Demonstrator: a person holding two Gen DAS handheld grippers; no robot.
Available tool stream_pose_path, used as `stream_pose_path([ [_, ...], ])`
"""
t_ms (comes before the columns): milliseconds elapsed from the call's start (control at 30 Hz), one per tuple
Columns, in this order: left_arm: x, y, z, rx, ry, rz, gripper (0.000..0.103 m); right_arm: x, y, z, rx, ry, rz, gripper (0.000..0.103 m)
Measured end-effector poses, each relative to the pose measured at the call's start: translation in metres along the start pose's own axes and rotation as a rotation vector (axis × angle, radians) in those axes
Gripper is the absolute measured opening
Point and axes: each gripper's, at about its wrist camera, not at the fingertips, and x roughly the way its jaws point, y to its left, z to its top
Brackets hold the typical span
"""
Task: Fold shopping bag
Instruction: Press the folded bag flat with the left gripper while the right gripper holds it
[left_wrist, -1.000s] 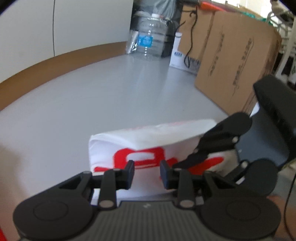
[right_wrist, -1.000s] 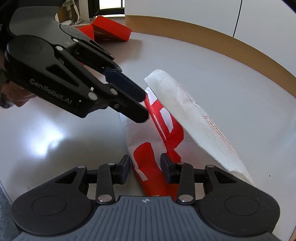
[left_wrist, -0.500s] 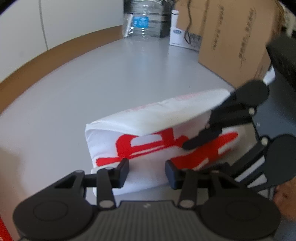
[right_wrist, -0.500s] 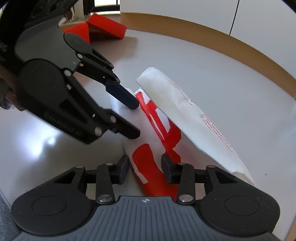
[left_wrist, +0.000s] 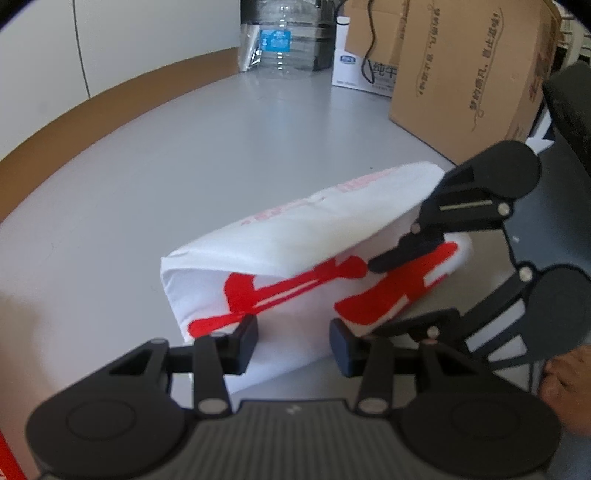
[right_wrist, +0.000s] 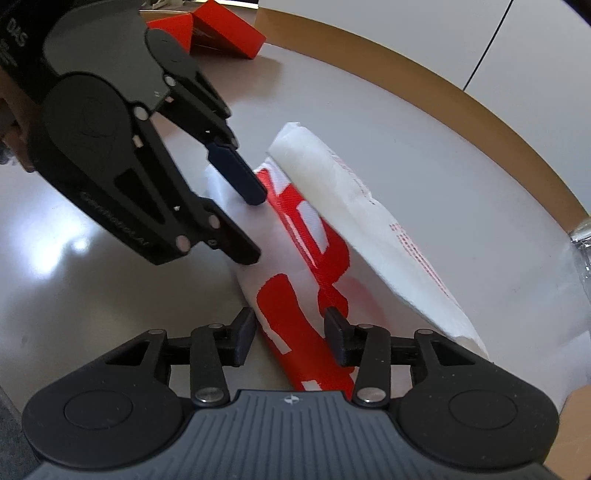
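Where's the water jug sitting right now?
In the left wrist view, the water jug stands at the far edge of the grey table, top centre, just left of the white carton and cardboard boxes.

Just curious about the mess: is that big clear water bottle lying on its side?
No, the water bottle stands upright at the table's far edge, beside the cardboard boxes.
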Motion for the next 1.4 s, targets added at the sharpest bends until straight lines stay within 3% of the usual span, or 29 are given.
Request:
stream_pose_path([
  [133, -0.004, -0.002, -0.003, 0.02, 0.007, 0.003, 0.045, 0.001, -0.006, 0.0, 0.024, 0.003, -0.007, 0.065],
  [233, -0.006, -0.004, -0.005, 0.034, 0.007, 0.011, 0.045, 0.006, -0.016, 0.002, 0.074, 0.012, 0.028, 0.067],
  [333, -0.006, -0.011, -0.002, 0.078, 0.004, 0.034, 0.048, 0.008, -0.023, 0.003, 0.092, 0.019, 0.066, 0.066],
  [500, -0.004, -0.026, -0.003, 0.193, 0.008, 0.057, 0.065, 0.009, -0.027, -0.002, 0.134, 0.007, 0.101, 0.063],
  [800, 0.001, -0.042, -0.011, 0.333, 0.006, 0.129, 0.066, 0.009, -0.042, -0.004, 0.252, 0.018, 0.176, 0.057],
  [1000, -0.001, -0.034, -0.005, 0.254, 0.021, 0.115, 0.063, 0.007, -0.044, -0.004, 0.295, 0.018, 0.199, 0.052],
  [1133, -0.011, -0.015, 0.0, 0.093, 0.06, 0.009, 0.061, 0.0, -0.029, -0.004, 0.228, 0.006, 0.151, 0.042],
  [1400, -0.012, -0.017, -0.004, 0.088, 0.108, 0.009, 0.06, -0.02, 0.0, -0.001, 0.104, -0.033, 0.107, 0.033],
])
